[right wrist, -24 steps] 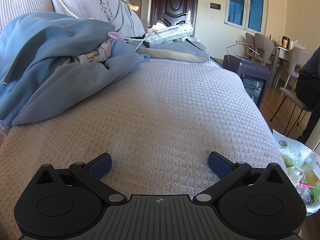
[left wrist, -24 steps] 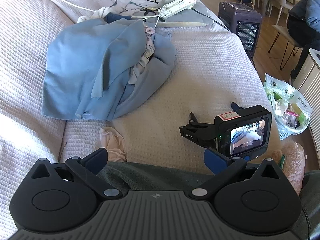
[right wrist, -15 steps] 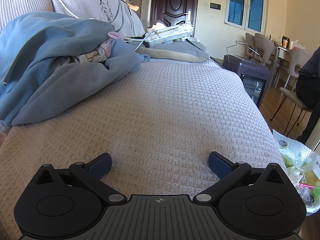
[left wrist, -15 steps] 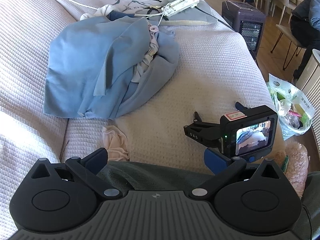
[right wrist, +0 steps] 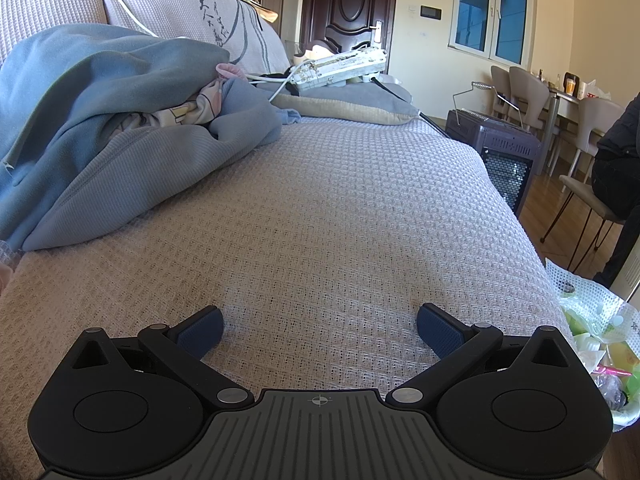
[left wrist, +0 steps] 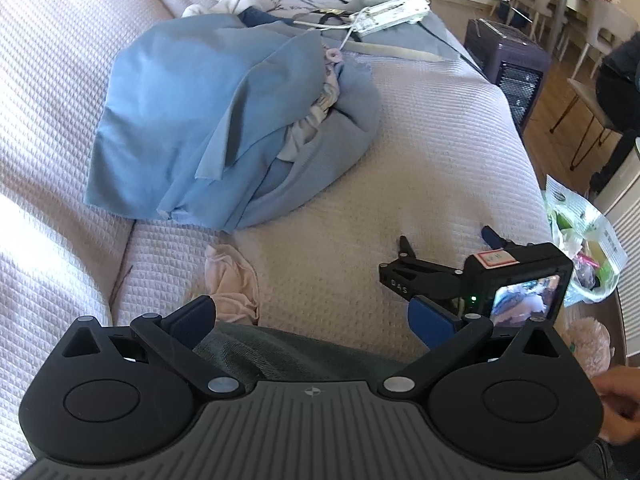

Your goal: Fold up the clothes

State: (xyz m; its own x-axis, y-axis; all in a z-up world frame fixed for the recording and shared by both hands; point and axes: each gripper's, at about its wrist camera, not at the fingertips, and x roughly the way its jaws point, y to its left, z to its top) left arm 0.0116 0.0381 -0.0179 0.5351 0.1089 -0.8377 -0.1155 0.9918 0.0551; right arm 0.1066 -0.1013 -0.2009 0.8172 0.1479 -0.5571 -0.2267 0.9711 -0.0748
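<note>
A heap of light blue clothes [left wrist: 192,120] lies on the sofa's waffle cover [left wrist: 420,152], with a patterned pale garment [left wrist: 316,116] tucked in its folds. Nearer me lies a small pink garment [left wrist: 232,284]. My left gripper [left wrist: 312,314] hovers open and holds nothing, above grey-green fabric [left wrist: 288,352] at the sofa's front. My right gripper [left wrist: 446,240] rests low on the cover to the right, open. In the right wrist view the right gripper [right wrist: 320,320] has only bare cover between its fingers, and the blue heap [right wrist: 120,140] lies off to the left.
A white power strip [left wrist: 392,16] with cables lies on a grey cushion behind the heap. Off the sofa's right edge stand a dark heater [right wrist: 500,148] and a plastic bag [right wrist: 592,320] of items. A person [right wrist: 620,152] sits on a chair by a dining table. A hand [left wrist: 616,400] shows at the left wrist view's lower right.
The left gripper has shifted a little toward the blue heap, which now looks larger. A hand has come into the lower right corner. The right gripper has not moved.
</note>
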